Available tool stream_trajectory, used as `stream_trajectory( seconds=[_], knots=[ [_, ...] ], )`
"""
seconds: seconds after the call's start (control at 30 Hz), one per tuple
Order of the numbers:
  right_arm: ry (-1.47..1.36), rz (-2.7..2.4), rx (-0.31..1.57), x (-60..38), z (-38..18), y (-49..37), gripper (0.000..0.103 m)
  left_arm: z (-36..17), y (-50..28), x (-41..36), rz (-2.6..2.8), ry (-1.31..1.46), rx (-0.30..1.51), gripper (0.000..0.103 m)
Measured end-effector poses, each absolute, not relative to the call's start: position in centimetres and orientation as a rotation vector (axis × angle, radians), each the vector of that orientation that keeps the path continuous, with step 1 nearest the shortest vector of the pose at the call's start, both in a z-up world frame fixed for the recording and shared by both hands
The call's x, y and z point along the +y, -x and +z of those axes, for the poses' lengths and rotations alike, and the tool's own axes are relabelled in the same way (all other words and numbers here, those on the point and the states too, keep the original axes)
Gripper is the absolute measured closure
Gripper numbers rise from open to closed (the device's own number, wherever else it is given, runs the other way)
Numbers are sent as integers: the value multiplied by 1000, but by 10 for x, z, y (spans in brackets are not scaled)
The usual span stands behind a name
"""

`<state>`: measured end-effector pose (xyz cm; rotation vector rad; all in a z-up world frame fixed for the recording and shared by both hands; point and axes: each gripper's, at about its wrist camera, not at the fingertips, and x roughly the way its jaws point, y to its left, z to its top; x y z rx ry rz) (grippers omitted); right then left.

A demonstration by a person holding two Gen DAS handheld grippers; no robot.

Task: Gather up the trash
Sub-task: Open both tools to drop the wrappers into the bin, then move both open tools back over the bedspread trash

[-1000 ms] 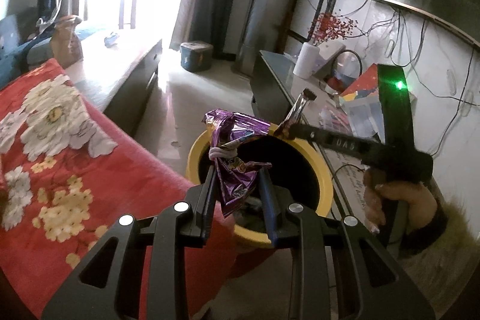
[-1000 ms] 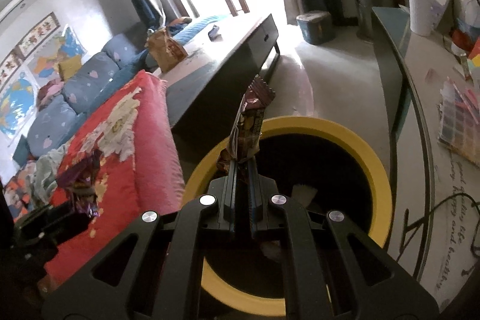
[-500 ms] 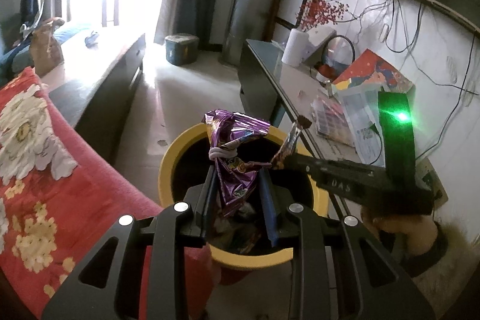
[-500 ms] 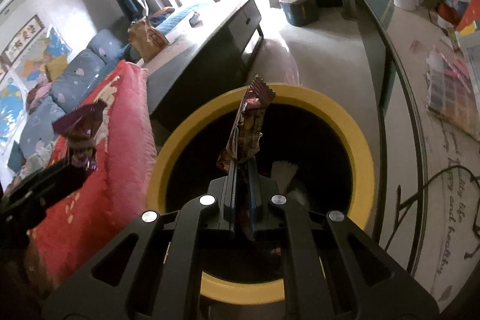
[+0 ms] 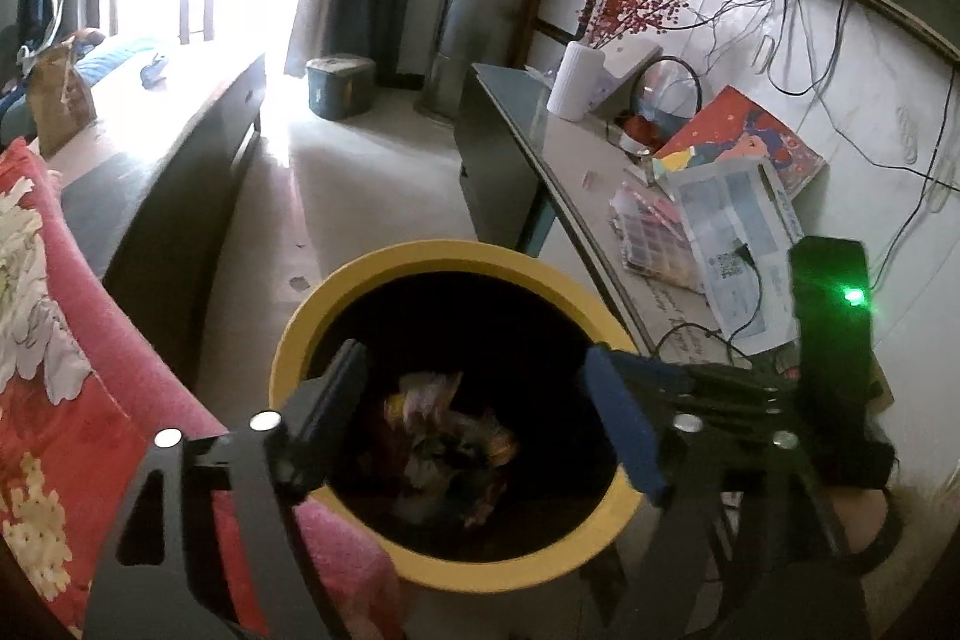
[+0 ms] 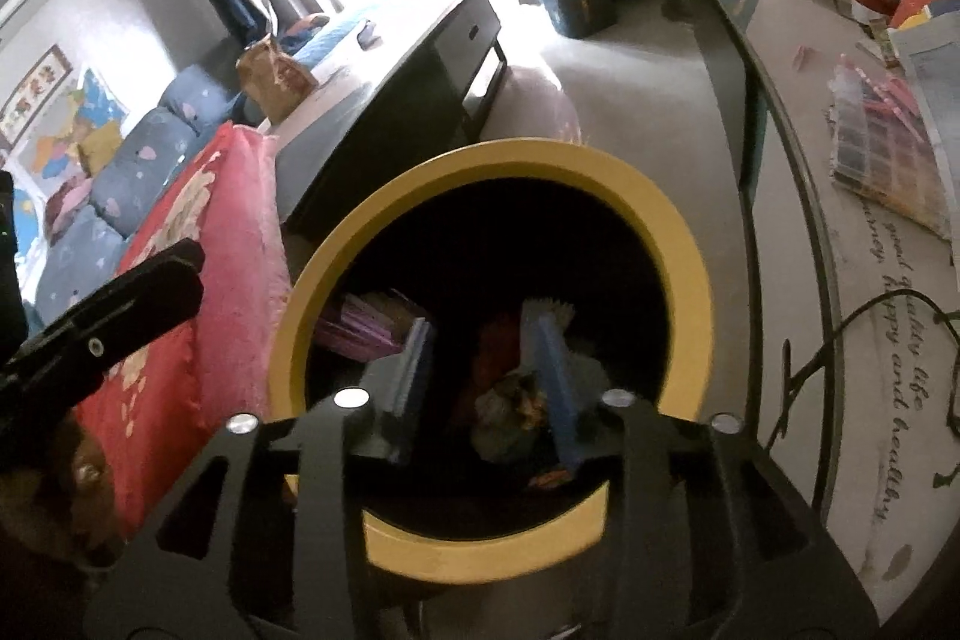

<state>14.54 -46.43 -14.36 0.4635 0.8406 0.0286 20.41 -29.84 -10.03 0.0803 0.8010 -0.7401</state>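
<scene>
Left wrist view: my left gripper (image 5: 480, 418) hangs with jaws spread wide and empty over the yellow-rimmed bin (image 5: 312, 316). Crumpled wrappers (image 5: 450, 424) lie at the bin's dark bottom. My right gripper (image 6: 480, 376) is also released above the same bin, its jaws apart, with a purple wrapper (image 6: 366, 322) resting inside near the left wall. Beyond the rim sits the red floral blanket (image 6: 204, 232).

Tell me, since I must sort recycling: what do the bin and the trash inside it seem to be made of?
The bin looks like moulded plastic: a smooth, matte yellow rim, even in colour, around a dark inside. The wrappers in it look like thin plastic or foil film: crinkled, glossy, brightly printed. One purple wrapper shows sharp folds. Blur leaves foil versus plain film open.
</scene>
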Motion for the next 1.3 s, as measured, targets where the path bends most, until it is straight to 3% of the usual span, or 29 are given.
stream_trajectory(
  seconds=[0.03, 0.07, 0.2, 0.33, 1.3],
  knots=[
    [-466, 23, 830, -465, -141, -143, 63, -100, -204, -297, -730, -78, 800, 10],
    [-464, 20, 820, -465, -139, -142, 61, -101, -204, -293, -718, -67, 800, 9],
    [-444, -10, 780, -465, -132, -138, 41, -102, -200, -276, -664, -28, 804, 7],
    [-435, -19, 741, -461, -121, -138, 32, -98, -191, -253, -597, -12, 777, 7],
    [-241, 281, 651, -330, -53, -151, 23, -58, -151, -90, -223, 92, 603, 7]
  ],
)
